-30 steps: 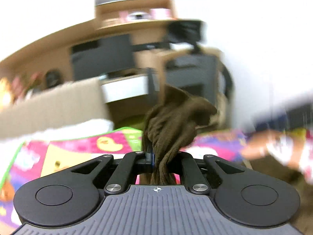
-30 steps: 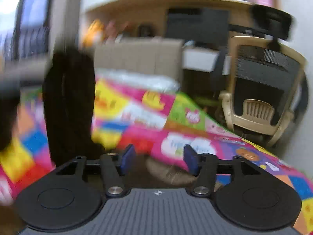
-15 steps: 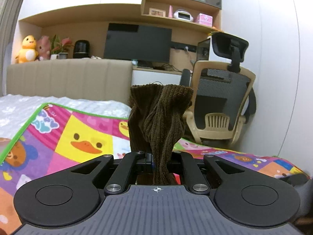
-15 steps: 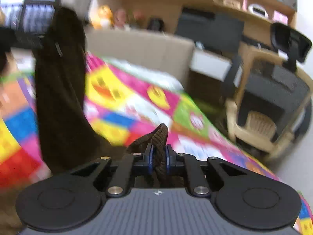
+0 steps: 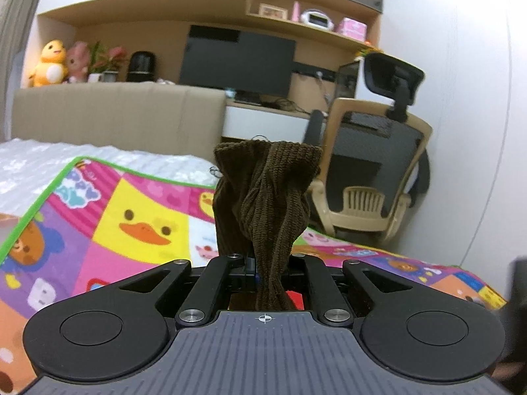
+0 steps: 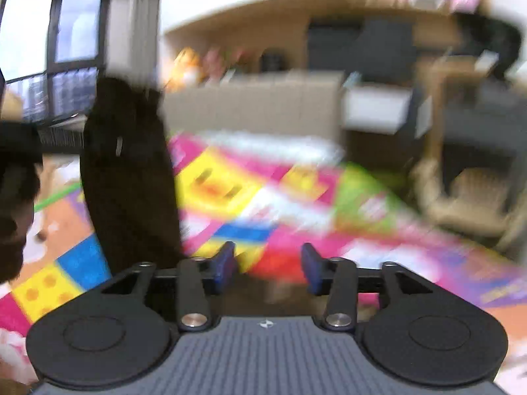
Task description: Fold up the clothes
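Note:
A dark brown ribbed knit garment (image 5: 266,204) stands bunched up out of my left gripper (image 5: 268,271), which is shut on it above the colourful play mat (image 5: 108,227). In the blurred right wrist view the same brown garment (image 6: 128,177) hangs down at the left, over the play mat (image 6: 296,204). My right gripper (image 6: 268,268) has its jaws opening, and nothing lies between its blue pads (image 6: 225,261). It sits to the right of the hanging cloth, apart from it.
A beige headboard (image 5: 115,115) and white bedding (image 5: 82,161) lie behind the mat. An office chair (image 5: 375,171) and a small beige plastic chair (image 5: 362,210) stand at the right by the desk with a monitor (image 5: 237,59). A window (image 6: 49,56) is at far left.
My right gripper was open, then shut on a fold of the brown garment, and now stands open again with the fold gone. My left gripper keeps its grip; its view has steadied.

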### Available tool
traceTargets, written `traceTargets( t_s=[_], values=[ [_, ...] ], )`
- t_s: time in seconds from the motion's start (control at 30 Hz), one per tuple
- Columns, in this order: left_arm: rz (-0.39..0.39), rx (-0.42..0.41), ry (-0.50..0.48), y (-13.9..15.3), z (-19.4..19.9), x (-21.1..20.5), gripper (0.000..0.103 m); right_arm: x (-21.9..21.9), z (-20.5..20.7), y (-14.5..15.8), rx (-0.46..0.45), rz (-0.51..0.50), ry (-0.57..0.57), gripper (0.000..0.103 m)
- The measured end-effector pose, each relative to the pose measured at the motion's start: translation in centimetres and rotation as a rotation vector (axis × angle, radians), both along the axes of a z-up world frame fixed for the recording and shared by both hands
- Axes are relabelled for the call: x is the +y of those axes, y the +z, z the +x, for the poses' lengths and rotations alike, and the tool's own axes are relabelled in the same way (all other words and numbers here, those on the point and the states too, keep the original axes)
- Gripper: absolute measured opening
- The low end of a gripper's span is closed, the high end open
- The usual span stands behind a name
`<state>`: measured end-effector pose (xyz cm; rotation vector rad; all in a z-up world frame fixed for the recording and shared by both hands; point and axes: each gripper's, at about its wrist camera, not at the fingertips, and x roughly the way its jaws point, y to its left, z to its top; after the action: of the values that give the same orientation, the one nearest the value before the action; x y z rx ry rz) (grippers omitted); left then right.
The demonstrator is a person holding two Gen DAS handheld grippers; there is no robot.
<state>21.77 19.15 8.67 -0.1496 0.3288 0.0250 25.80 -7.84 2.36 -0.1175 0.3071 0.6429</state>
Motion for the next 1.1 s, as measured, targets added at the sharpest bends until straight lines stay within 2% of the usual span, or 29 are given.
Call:
traceTargets(
  t_s=[0.03,0.13,0.23,0.27,0.33,0.37,0.43,0.47,0.53,0.67,0.73,0.77,0.8,0.83,0.87,0.93,1.1],
  values=[
    [0.006,0.001,-0.011,0.1,0.1,-0.5,0.008,-1.8,-0.4,0.8,-0.048,0.006,-0.038,0.061],
    [0.009,0.002,-0.062,0.4,1.0,-2.9,0.008,-6.3,-0.8,1.7,-0.058,0.042,-0.138,0.062],
    [-0.017,0.015,-0.159,0.6,2.3,-6.2,0.009,-9.0,-0.2,1.2,-0.011,0.068,-0.188,0.067],
    [-0.037,0.026,-0.207,0.5,2.8,-7.4,0.013,-9.5,-0.1,1.0,0.01,0.08,-0.197,0.068],
    [-0.094,0.058,-0.311,0.1,3.7,-9.6,0.044,-10.2,0.5,0.6,0.063,0.111,-0.198,0.069],
    [-0.131,0.079,-0.368,-0.1,4.1,-10.5,0.05,-10.4,0.7,0.3,0.09,0.125,-0.193,0.07],
    [-0.167,0.086,-0.411,-0.3,4.1,-11.0,0.06,-10.5,1.2,-0.4,0.144,0.152,-0.18,0.071],
    [-0.168,0.079,-0.413,-0.1,3.9,-10.8,0.064,-10.6,1.4,-0.7,0.17,0.165,-0.173,0.072],
    [-0.156,0.058,-0.382,0.3,3.2,-9.6,0.082,-10.4,2.3,-1.5,0.239,0.189,-0.144,0.072],
    [-0.135,0.055,-0.285,0.4,2.3,-6.2,0.088,-7.8,4.5,-4.2,0.399,0.187,-0.133,0.073],
    [-0.128,0.066,-0.23,0.1,2.0,-4.4,0.089,-6.1,5.5,-6.1,0.465,0.144,-0.138,0.073],
    [-0.133,0.076,-0.216,-0.1,1.9,-3.7,0.089,-5.3,5.9,-7.1,0.496,0.123,-0.134,0.065],
    [-0.138,0.085,-0.202,-0.4,1.8,-3.0,0.09,-4.4,6.4,-8.1,0.528,0.102,-0.129,0.052],
    [-0.143,0.094,-0.188,-0.6,1.7,-2.3,0.091,-3.7,6.5,-8.8,0.541,0.081,-0.115,0.033],
    [-0.148,0.104,-0.173,-0.9,1.6,-1.6,0.092,-3.3,6.2,-8.7,0.525,0.073,-0.1,0.028],
    [-0.149,0.115,-0.171,-1.2,1.4,-1.1,0.093,-3.3,5.4,-7.9,0.479,0.079,-0.073,0.023],
    [-0.145,0.12,-0.209,-1.4,1.3,-1.2,0.094,-7.9,3.6,-2.2,0.29,0.112,-0.124,0.022]
  ],
)
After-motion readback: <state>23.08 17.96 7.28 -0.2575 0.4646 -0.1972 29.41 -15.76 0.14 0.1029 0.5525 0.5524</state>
